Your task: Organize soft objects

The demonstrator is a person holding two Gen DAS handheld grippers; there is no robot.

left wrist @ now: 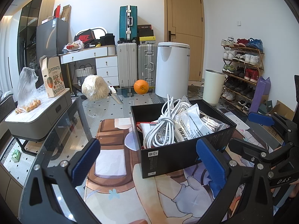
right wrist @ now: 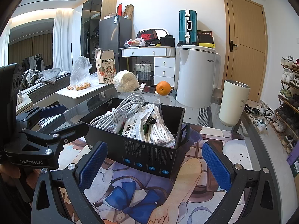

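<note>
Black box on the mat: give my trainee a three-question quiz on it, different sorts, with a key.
1. True or false: the left gripper is shut on the black box.
2. Multiple choice: what lies on top inside the box? A) an orange B) a coiled white cable C) a shoe
3. Fill in: the orange sits on the glass table, behind the box and beside the white ____.

Key:
1. False; both grippers, the right gripper too, are open and hold nothing.
2. B
3. Appliance, marked AUX.
</note>
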